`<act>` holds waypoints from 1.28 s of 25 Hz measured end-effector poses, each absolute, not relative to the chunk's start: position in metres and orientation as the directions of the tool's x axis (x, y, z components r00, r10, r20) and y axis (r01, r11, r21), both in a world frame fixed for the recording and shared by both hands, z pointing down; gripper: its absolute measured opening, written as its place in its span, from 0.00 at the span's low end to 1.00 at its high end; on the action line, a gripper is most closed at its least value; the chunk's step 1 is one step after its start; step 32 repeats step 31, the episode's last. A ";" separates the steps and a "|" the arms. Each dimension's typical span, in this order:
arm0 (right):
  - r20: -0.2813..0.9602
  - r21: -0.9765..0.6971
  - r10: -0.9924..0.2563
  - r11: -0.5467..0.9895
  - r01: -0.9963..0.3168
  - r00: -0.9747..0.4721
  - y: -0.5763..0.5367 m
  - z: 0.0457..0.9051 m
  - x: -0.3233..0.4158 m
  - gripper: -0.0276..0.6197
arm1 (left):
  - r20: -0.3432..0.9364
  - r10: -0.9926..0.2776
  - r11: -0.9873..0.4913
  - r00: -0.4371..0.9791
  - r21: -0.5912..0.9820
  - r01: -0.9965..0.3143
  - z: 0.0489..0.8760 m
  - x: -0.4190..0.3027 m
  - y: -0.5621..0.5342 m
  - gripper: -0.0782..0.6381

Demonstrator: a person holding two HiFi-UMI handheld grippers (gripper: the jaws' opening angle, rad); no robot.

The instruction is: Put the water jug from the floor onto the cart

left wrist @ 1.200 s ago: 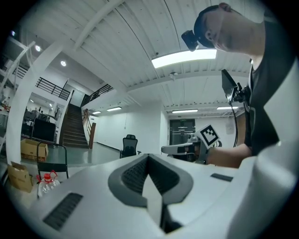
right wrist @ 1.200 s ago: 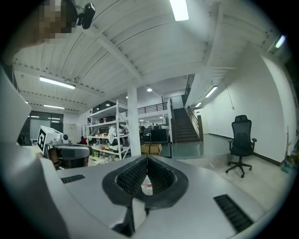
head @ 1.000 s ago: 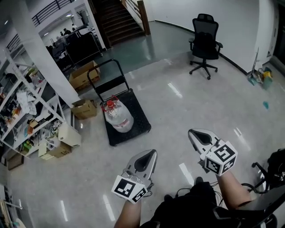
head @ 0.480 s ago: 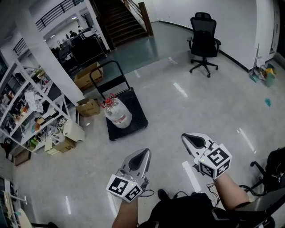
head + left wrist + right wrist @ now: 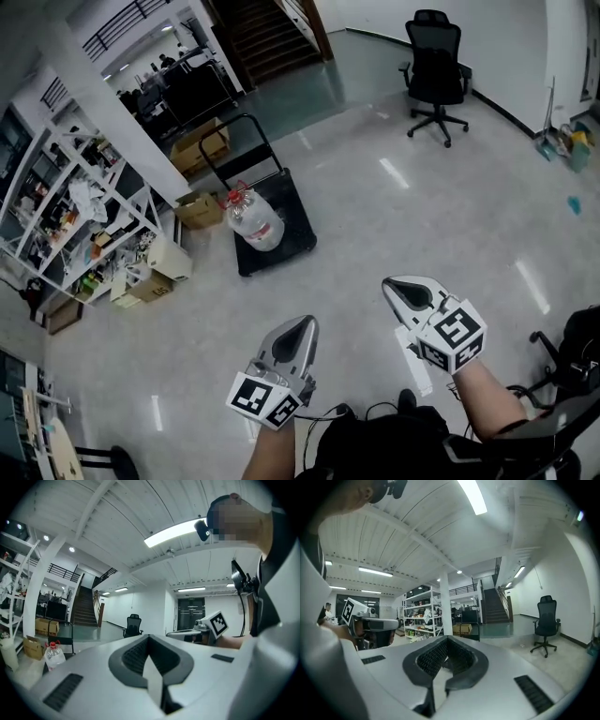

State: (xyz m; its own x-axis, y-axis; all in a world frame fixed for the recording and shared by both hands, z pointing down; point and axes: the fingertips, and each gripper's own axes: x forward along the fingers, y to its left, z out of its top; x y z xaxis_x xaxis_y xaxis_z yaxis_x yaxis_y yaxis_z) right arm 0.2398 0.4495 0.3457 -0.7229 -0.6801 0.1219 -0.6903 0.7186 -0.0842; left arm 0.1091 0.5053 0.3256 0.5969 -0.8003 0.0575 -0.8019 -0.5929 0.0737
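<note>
The left gripper (image 5: 298,330) and the right gripper (image 5: 405,292) are held low in front of the person, side by side and apart from each other, both pointing out across the floor (image 5: 403,197). In the left gripper view the jaws are pressed together with nothing between them. In the right gripper view the jaws are also closed together and hold nothing.

The water jug (image 5: 255,223) stands on the black deck of the cart (image 5: 298,234), its red cap up. It is well ahead of the left gripper and off to that gripper's left, and farther from the right gripper. Neither gripper touches it. The cart's handle rises on the side of the jug away from the grippers.

To the left of the left gripper, beyond the cart, are cluttered white shelves (image 5: 75,211) with cardboard boxes (image 5: 200,208) on the floor beside them. Far ahead of the right gripper, slightly to its right, stands a black office chair (image 5: 436,70). Stairs (image 5: 272,37) rise at the far end, past the cart.
</note>
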 end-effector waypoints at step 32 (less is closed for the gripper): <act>0.111 -0.042 -0.713 0.693 -0.720 -0.692 0.512 0.318 0.185 0.05 | -0.013 -0.805 -0.593 0.593 0.070 -0.802 0.313 0.038 0.573 0.11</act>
